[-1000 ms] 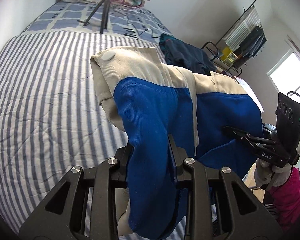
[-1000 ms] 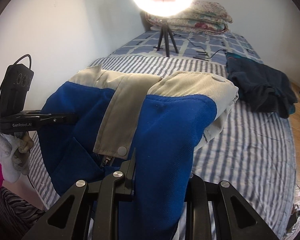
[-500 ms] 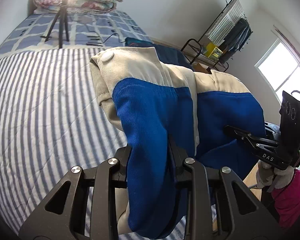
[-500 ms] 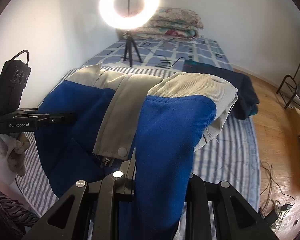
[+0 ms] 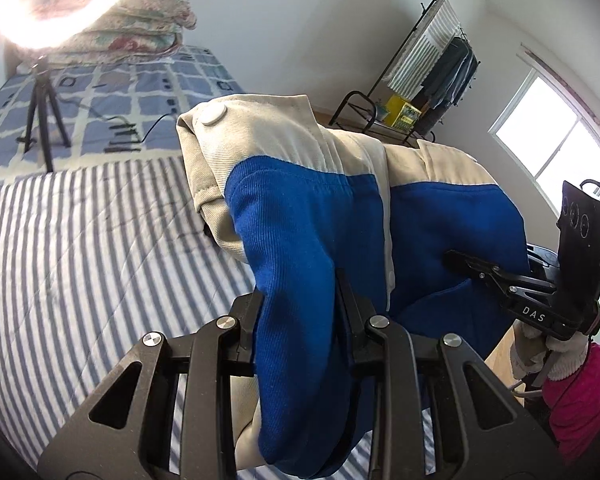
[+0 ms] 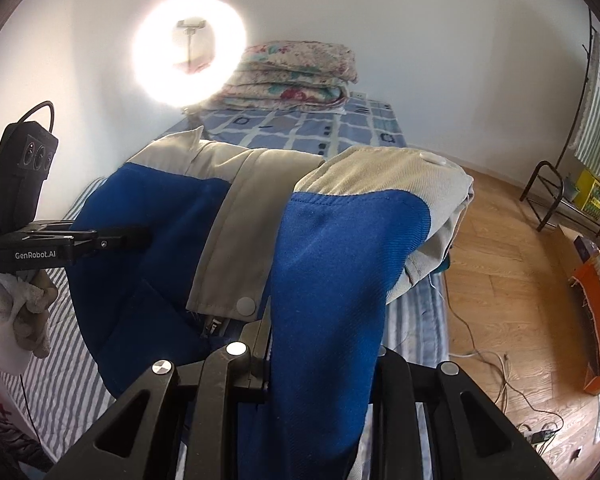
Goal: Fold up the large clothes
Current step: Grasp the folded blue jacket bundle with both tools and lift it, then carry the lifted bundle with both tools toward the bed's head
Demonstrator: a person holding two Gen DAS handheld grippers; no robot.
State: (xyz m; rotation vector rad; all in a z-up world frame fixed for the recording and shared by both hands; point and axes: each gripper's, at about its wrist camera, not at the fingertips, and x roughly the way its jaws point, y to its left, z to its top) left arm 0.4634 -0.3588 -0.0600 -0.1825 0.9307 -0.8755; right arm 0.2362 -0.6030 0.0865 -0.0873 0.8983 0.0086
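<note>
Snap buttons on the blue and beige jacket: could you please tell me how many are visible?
2. One snap button sits on the beige shoulder at the top; another snap button is low on the beige front placket, just above the zipper. Folds may hide others.

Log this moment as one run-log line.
step: fold carry | left gripper: shut on jacket | right gripper: shut on jacket | jacket: lifted above striped bed, hanging between grippers

Both grippers are chunky black plastic with triangular cutouts and shiny round silver screws. The right gripper point(image 5: 452, 258) says "DAS" in white, the left gripper point(image 6: 140, 237) says "GenRobot.AI". Each carries a black box with a looped cable. Whitish knit gloves, hot pink sleeve point(image 5: 580, 392).
</note>
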